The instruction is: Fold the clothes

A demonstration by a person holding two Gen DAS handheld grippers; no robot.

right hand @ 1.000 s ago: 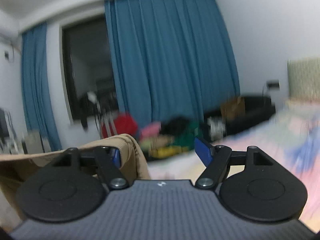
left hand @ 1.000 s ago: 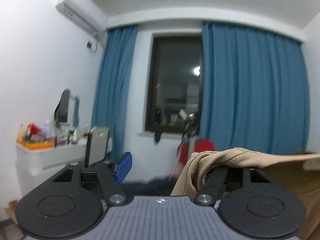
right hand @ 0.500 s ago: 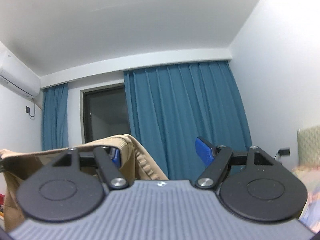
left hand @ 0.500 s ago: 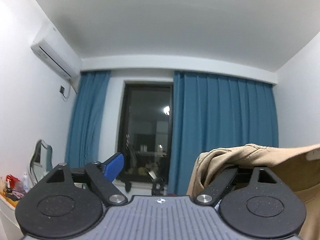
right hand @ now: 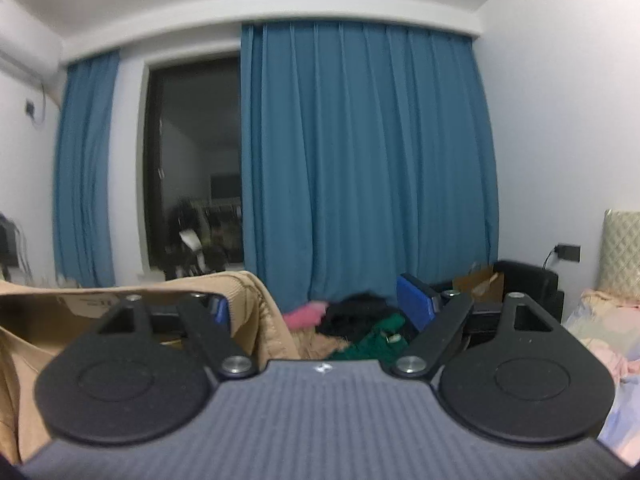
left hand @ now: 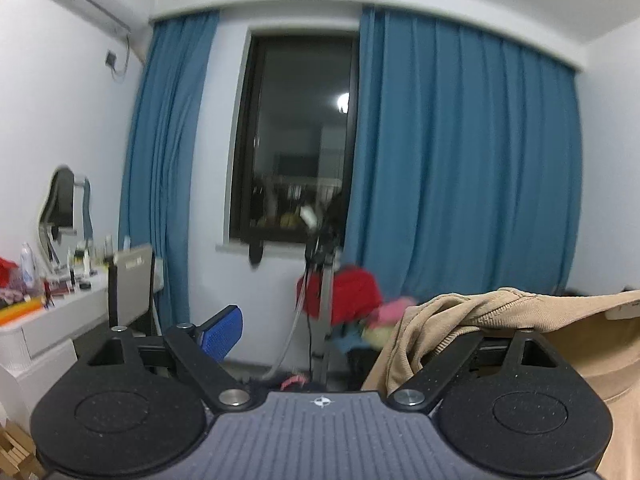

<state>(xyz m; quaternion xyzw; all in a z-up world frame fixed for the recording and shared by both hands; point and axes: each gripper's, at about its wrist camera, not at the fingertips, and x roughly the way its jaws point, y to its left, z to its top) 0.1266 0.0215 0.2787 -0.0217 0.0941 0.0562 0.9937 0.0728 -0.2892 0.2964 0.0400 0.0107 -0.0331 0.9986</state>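
Observation:
A tan ribbed garment point(left hand: 520, 312) hangs in the air between the two grippers. In the left wrist view it drapes over the right-hand finger of my left gripper point(left hand: 332, 328) and hides that finger's pad. The other blue pad point(left hand: 224, 330) stands bare and far off, so the jaws are wide apart. In the right wrist view the same tan garment point(right hand: 100, 304) lies over the left-hand finger of my right gripper point(right hand: 316, 306). Its right blue pad point(right hand: 416, 306) is bare, the jaws spread wide.
Blue curtains point(left hand: 460, 160) and a dark window point(left hand: 296, 140) face me. A pile of clothes point(right hand: 360, 320) lies on the floor below them. A white dresser point(left hand: 48, 320) with small items stands at left, a bed point(right hand: 616, 320) at right.
Both cameras tilted up toward the ceiling half a second ago and have come back down to the room. The tan garment stays draped over one finger of each gripper.

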